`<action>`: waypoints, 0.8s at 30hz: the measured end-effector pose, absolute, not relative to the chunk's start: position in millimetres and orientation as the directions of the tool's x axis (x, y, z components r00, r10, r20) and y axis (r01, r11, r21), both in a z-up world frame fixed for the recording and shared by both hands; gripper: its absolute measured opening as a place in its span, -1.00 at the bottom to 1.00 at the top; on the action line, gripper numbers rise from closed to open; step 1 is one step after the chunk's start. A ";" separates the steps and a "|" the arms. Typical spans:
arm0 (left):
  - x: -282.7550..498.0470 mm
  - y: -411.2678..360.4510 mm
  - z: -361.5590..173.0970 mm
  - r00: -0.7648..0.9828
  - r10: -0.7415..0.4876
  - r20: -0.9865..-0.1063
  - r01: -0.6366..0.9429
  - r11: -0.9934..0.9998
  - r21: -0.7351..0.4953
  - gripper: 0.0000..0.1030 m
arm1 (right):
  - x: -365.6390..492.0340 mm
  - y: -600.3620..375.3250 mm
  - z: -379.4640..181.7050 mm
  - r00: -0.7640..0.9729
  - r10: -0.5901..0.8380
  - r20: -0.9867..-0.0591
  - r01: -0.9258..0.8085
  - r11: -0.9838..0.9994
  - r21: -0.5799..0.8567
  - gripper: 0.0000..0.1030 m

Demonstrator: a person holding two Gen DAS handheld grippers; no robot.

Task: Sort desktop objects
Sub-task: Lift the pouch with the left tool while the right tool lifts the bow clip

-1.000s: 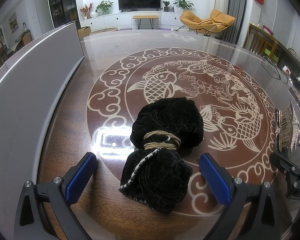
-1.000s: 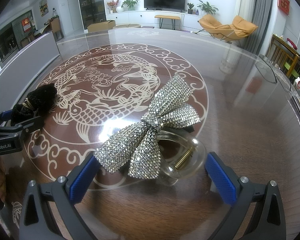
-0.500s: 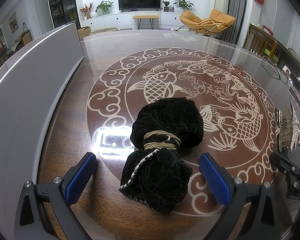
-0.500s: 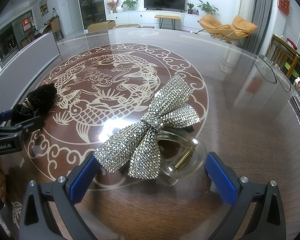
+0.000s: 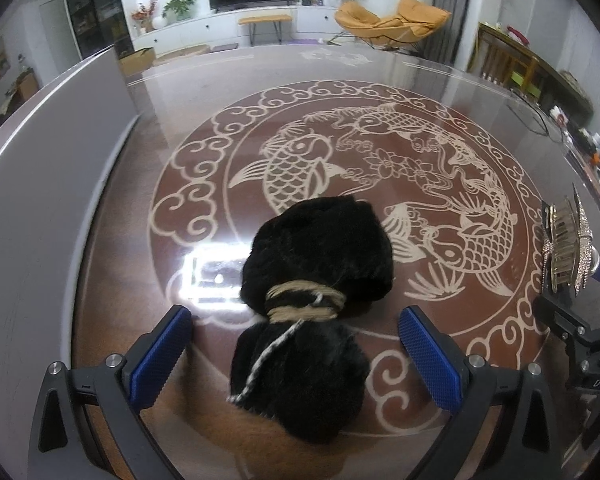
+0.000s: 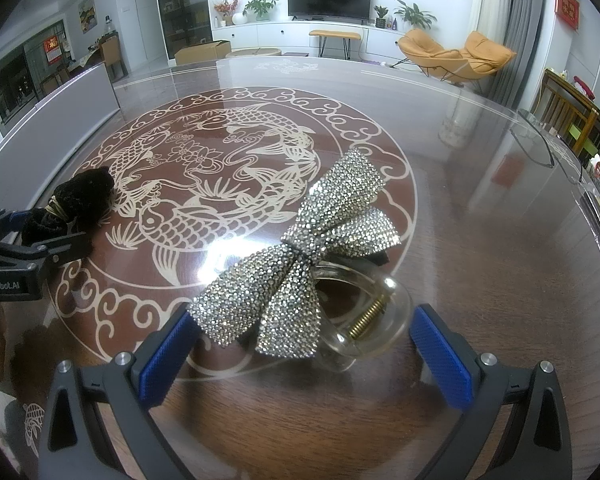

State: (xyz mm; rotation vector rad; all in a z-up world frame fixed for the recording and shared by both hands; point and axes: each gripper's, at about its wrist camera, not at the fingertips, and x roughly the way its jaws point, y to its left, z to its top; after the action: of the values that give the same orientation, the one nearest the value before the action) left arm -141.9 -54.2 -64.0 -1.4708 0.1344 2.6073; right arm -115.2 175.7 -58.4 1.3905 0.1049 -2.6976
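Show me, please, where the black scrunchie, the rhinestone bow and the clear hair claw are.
Black scrunchie (image 5: 320,248): left wrist view, on its upper velvet lobe.
Rhinestone bow (image 6: 300,254): right wrist view, on its centre knot.
Clear hair claw (image 6: 384,320): right wrist view, on the clear body by the brass spring.

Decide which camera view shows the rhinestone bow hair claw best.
The right wrist view: the rhinestone bow hair claw fills the centre, showing the bow, clear claw and spring. The left wrist view catches it only edge-on at the right margin.

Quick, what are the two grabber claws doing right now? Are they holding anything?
Left gripper: open, straddling the black fuzzy scrunchie, not squeezing it.
Right gripper: open, around the sparkly bow hair clip, holding nothing.
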 end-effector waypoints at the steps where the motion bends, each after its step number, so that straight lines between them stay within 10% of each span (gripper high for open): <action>1: -142.5 -51.5 -63.5 -0.516 0.085 -0.852 -0.178 -0.984 0.009 0.98 | -114.9 175.8 -58.2 -0.576 -0.061 -0.815 0.124 -0.992 -0.013 1.00; 7: -136.3 -32.1 -50.6 -0.553 0.133 -0.823 -0.246 -0.969 0.009 -0.28 | -118.8 176.4 -57.2 -0.536 -0.089 -0.839 0.177 -0.984 -0.010 1.00; 16: -113.8 -43.0 -53.6 -0.557 0.157 -0.816 -0.232 -0.972 -0.029 -0.30 | -131.0 178.0 -49.0 -0.496 -0.245 -0.833 0.214 -0.964 0.157 0.94; 20: -101.8 -45.5 -54.8 -0.561 0.159 -0.812 -0.228 -0.973 -0.033 -0.31 | -133.8 181.7 -45.4 -0.524 -0.212 -0.825 0.159 -0.976 0.150 0.20; 24: -86.0 -48.8 -49.2 -0.576 0.181 -0.797 -0.222 -0.973 -0.060 -0.32 | -122.9 180.1 -29.2 -0.540 -0.206 -0.816 0.206 -0.972 0.109 -0.06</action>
State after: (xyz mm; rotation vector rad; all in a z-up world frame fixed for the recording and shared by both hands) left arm -86.0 -48.8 -49.2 -1.3093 0.0677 2.6026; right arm -122.9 180.1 -29.2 1.3601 0.0005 -2.5684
